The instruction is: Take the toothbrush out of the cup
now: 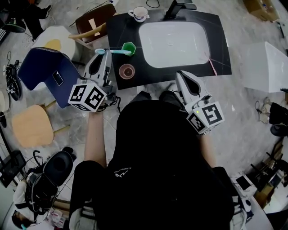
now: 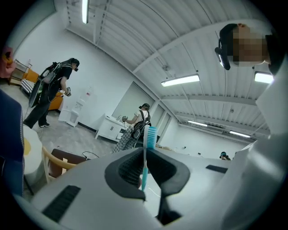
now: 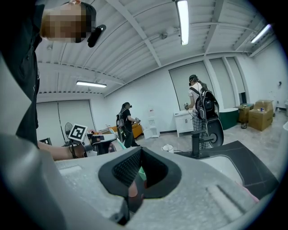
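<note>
A teal toothbrush lies level in my left gripper, which is shut on its handle. In the head view its right end overlaps the rim of the green cup on the black counter; I cannot tell whether it touches. In the left gripper view the toothbrush stands between the closed jaws of the left gripper, bristle head sticking out past them. My right gripper hovers at the counter's front edge near the sink, shut with nothing held. In the right gripper view the right gripper shows the green cup behind its pads.
A pinkish cup stands in front of the green one. The white sink fills the middle of the counter, with a faucet and a white mug behind. A pink stick lies at the right. Chairs stand to the left.
</note>
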A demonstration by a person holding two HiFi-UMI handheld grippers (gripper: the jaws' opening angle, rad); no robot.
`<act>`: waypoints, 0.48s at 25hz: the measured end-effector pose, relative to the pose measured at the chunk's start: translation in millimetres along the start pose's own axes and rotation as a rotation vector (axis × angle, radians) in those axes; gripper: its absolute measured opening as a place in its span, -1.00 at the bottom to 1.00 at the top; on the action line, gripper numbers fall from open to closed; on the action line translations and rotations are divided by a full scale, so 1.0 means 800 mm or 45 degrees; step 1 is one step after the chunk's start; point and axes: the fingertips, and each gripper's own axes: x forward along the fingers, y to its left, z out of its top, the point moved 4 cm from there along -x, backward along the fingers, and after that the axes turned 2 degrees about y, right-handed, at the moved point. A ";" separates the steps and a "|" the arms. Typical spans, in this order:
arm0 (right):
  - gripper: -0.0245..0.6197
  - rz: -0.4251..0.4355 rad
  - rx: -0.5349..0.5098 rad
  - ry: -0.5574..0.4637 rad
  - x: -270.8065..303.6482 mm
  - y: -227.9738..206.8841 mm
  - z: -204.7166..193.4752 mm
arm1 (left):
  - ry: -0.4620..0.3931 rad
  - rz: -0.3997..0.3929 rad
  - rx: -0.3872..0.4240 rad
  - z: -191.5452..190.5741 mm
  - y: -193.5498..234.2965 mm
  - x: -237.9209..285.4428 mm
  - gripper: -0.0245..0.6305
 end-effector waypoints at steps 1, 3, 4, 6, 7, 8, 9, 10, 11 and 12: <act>-0.90 -0.001 -0.001 -0.009 -0.002 -0.001 0.002 | -0.007 -0.005 0.007 0.003 -0.006 -0.004 -0.86; -0.90 -0.004 -0.001 -0.026 -0.006 -0.002 0.005 | -0.021 -0.013 0.019 0.010 -0.017 -0.012 -0.86; -0.90 -0.004 0.000 -0.034 -0.007 -0.002 0.007 | -0.026 -0.015 0.027 0.012 -0.022 -0.015 -0.86; -0.90 -0.005 -0.001 -0.049 -0.009 0.000 0.010 | -0.028 -0.021 0.042 0.015 -0.032 -0.022 -0.86; -0.90 -0.007 -0.001 -0.054 -0.010 0.001 0.011 | -0.022 -0.026 0.040 0.015 -0.037 -0.025 -0.86; -0.90 -0.008 0.000 -0.057 -0.011 0.001 0.011 | -0.017 -0.033 0.030 0.014 -0.041 -0.027 -0.86; -0.90 -0.010 0.002 -0.059 -0.013 0.002 0.012 | -0.015 -0.043 0.017 0.012 -0.046 -0.029 -0.86; -0.90 -0.012 0.005 -0.060 -0.014 0.002 0.012 | -0.015 -0.053 0.006 0.009 -0.049 -0.030 -0.86; -0.91 -0.014 0.007 -0.060 -0.016 0.002 0.011 | -0.012 -0.059 0.002 0.006 -0.053 -0.032 -0.86; -0.90 -0.017 0.010 -0.060 -0.017 0.002 0.011 | -0.006 -0.062 0.002 0.003 -0.056 -0.032 -0.86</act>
